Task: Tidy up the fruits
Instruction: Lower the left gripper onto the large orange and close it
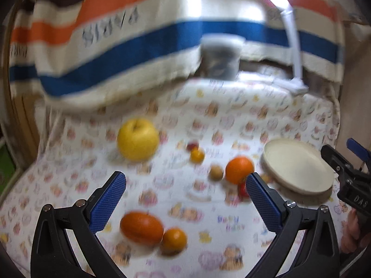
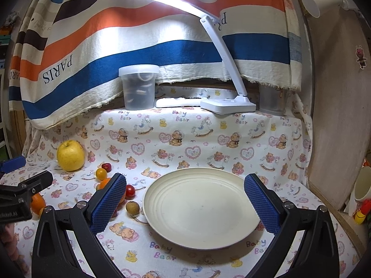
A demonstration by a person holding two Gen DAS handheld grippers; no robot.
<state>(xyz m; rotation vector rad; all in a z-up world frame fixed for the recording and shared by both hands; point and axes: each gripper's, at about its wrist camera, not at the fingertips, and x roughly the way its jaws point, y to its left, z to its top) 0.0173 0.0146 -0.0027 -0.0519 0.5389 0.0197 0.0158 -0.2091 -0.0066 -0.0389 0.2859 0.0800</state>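
Fruits lie scattered on the bear-print cloth. A yellow apple [image 1: 138, 139] sits far left, with a small red fruit [image 2: 106, 166] and a yellow tomato [image 2: 101, 173] near it. An orange [image 1: 239, 169], a brown fruit [image 2: 132, 207] and a red cherry tomato [image 2: 130, 190] lie just left of the cream plate [image 2: 199, 208], which holds nothing. A large orange fruit [image 1: 141, 228] and a smaller orange [image 1: 174, 239] lie close under my left gripper [image 1: 185, 177], which is open and holds nothing. My right gripper [image 2: 185, 178] hovers open over the plate.
At the back stand a lidded plastic tub [image 2: 139, 88], a white desk lamp [image 2: 228, 105] and a flat white remote [image 2: 177, 102], under a hanging striped cloth [image 2: 129, 46]. A wooden board [image 2: 340, 115] and a cup [image 2: 363, 185] bound the right side.
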